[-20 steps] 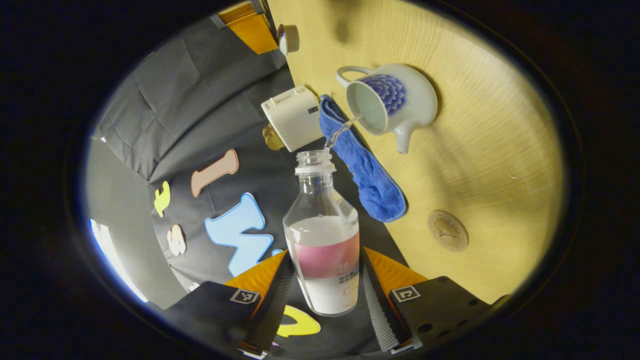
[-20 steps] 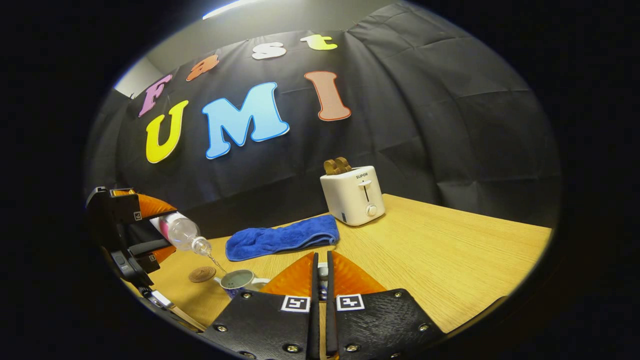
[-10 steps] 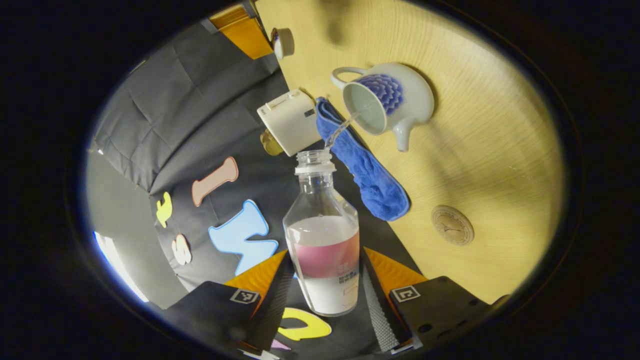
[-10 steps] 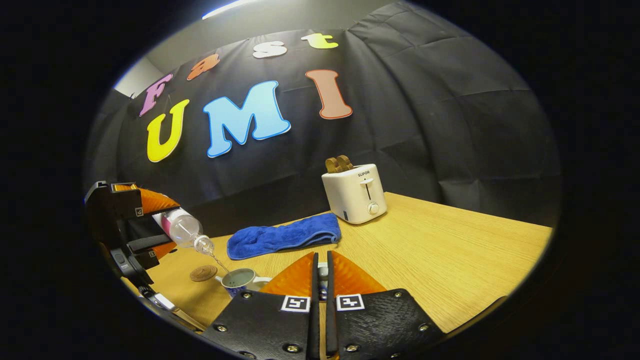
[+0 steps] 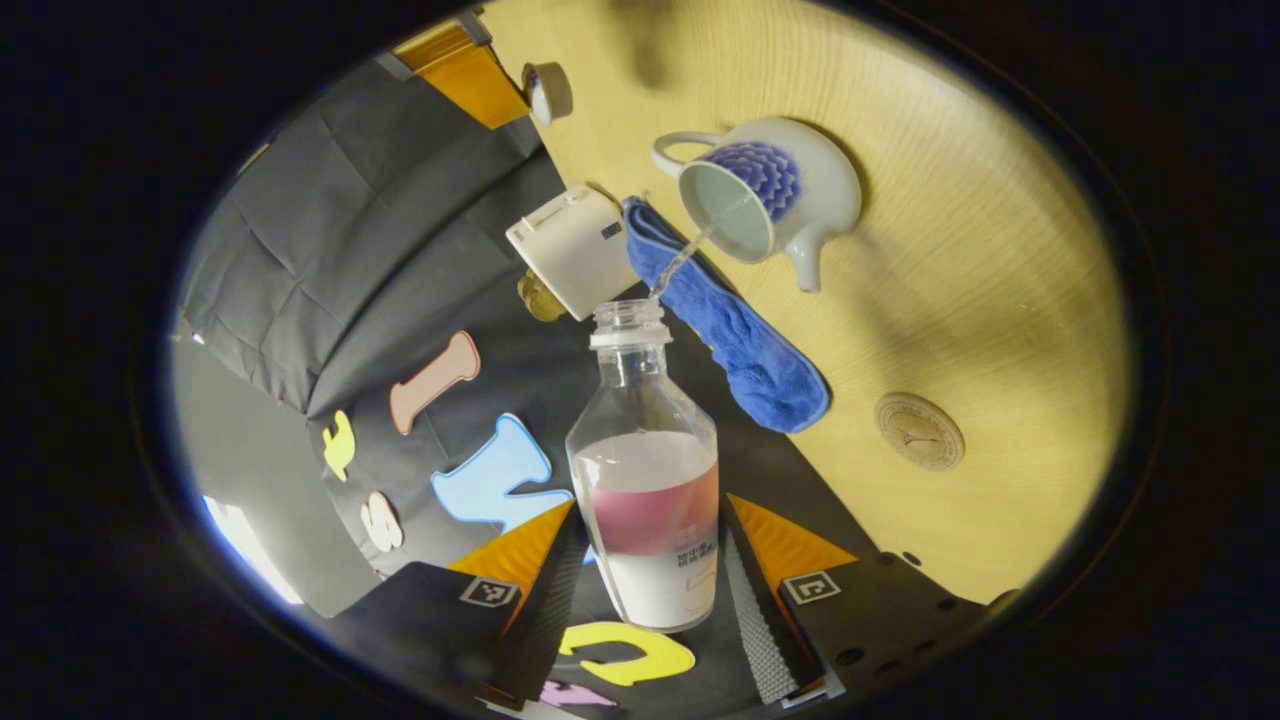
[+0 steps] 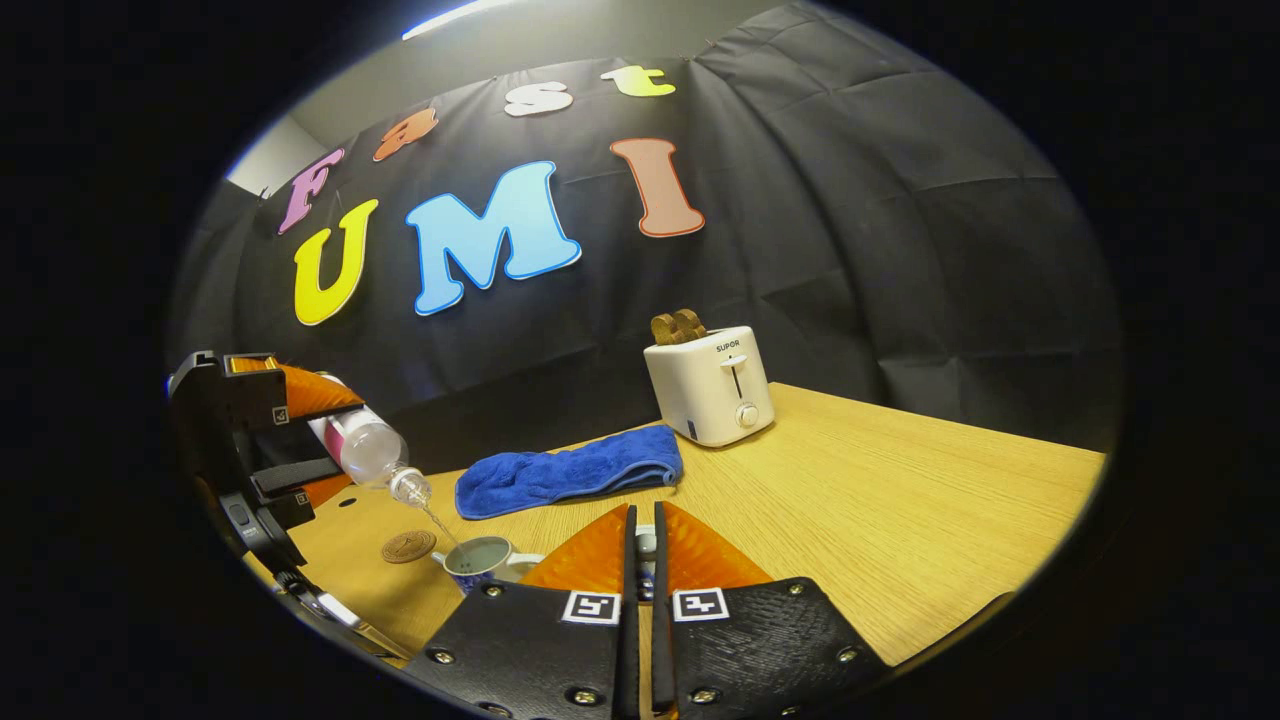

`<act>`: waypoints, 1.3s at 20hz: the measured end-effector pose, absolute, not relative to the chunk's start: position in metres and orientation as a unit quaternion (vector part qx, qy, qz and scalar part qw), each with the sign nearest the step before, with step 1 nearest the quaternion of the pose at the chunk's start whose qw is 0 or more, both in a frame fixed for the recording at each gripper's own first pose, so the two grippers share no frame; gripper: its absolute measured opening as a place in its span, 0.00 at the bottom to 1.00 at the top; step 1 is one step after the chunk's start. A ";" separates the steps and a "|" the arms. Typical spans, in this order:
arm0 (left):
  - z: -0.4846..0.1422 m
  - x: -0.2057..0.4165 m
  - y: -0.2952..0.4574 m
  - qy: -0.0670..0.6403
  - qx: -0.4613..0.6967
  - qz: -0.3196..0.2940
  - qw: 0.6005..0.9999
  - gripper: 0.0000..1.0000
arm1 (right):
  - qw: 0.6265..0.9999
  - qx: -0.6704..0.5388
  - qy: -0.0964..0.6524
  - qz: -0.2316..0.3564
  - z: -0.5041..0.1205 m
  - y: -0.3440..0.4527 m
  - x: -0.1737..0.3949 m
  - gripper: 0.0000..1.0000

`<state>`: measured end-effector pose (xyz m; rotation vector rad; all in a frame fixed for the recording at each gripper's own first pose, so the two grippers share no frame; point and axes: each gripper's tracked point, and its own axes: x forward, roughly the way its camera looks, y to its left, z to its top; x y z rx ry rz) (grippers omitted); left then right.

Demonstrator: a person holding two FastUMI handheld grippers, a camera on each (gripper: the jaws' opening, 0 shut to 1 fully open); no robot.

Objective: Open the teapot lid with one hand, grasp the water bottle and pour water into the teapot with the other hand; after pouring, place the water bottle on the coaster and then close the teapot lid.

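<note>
Pouring from the clear plastic water bottle point(image 5: 645, 480) pinched in my left gripper point(image 5: 645, 590) into the open white-and-blue teapot point(image 5: 765, 200) on the desk point(image 5: 980, 300), my right gripper point(image 6: 640, 560) pinching its lid, coaster placement and closing remain.

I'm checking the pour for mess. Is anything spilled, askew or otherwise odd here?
Nothing stands out. The water bottle, held tilted in the left gripper, sends a thin stream into the open teapot. No water shows on the table. The coaster lies bare; the blue towel lies beside the teapot.

White toaster point(image 6: 710, 387) beside blue towel point(image 6: 568, 476) — both on the wooden table point(image 6: 900, 520).
</note>
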<state>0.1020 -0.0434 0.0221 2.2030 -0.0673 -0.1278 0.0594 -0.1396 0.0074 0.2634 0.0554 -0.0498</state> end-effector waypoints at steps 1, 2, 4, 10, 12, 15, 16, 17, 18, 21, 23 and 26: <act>0.022 0.102 -0.043 -0.028 0.893 -0.052 0.447 0.88 | 0.991 0.132 0.027 -0.025 0.008 -0.140 0.060 0.05; 0.021 0.101 -0.044 -0.029 0.895 -0.052 0.443 0.88 | 0.991 0.132 0.027 -0.025 0.007 -0.140 0.060 0.05; 0.021 0.101 -0.044 -0.032 0.898 -0.053 0.435 0.88 | 0.991 0.132 0.027 -0.024 0.007 -0.140 0.059 0.05; 0.018 0.096 -0.046 -0.042 0.909 -0.053 0.411 0.88 | 0.990 0.135 0.028 -0.022 0.007 -0.139 0.059 0.05; 0.018 0.096 -0.044 -0.046 0.914 -0.052 0.401 0.88 | 0.990 0.136 0.028 -0.022 0.008 -0.139 0.059 0.05; 0.016 0.093 -0.046 -0.049 0.918 -0.052 0.391 0.88 | 0.990 0.137 0.028 -0.020 0.007 -0.139 0.059 0.05; 0.014 0.092 -0.047 -0.051 0.919 -0.053 0.389 0.88 | 0.990 0.138 0.028 -0.019 0.008 -0.138 0.058 0.05; 0.014 0.091 -0.048 -0.052 0.919 -0.053 0.386 0.88 | 0.990 0.138 0.027 -0.019 0.009 -0.138 0.058 0.05; 0.012 0.091 -0.049 -0.053 0.921 -0.053 0.383 0.88 | 0.990 0.138 0.027 -0.019 0.008 -0.138 0.058 0.05; 0.009 0.092 -0.051 -0.057 0.924 -0.054 0.373 0.88 | 0.990 0.139 0.028 -0.018 0.008 -0.138 0.058 0.05; 0.007 0.093 -0.052 -0.059 0.927 -0.055 0.367 0.88 | 0.990 0.139 0.028 -0.018 0.008 -0.138 0.058 0.05; 0.005 0.092 -0.056 -0.061 0.929 -0.058 0.360 0.88 | 0.990 0.138 0.028 -0.017 0.008 -0.137 0.058 0.05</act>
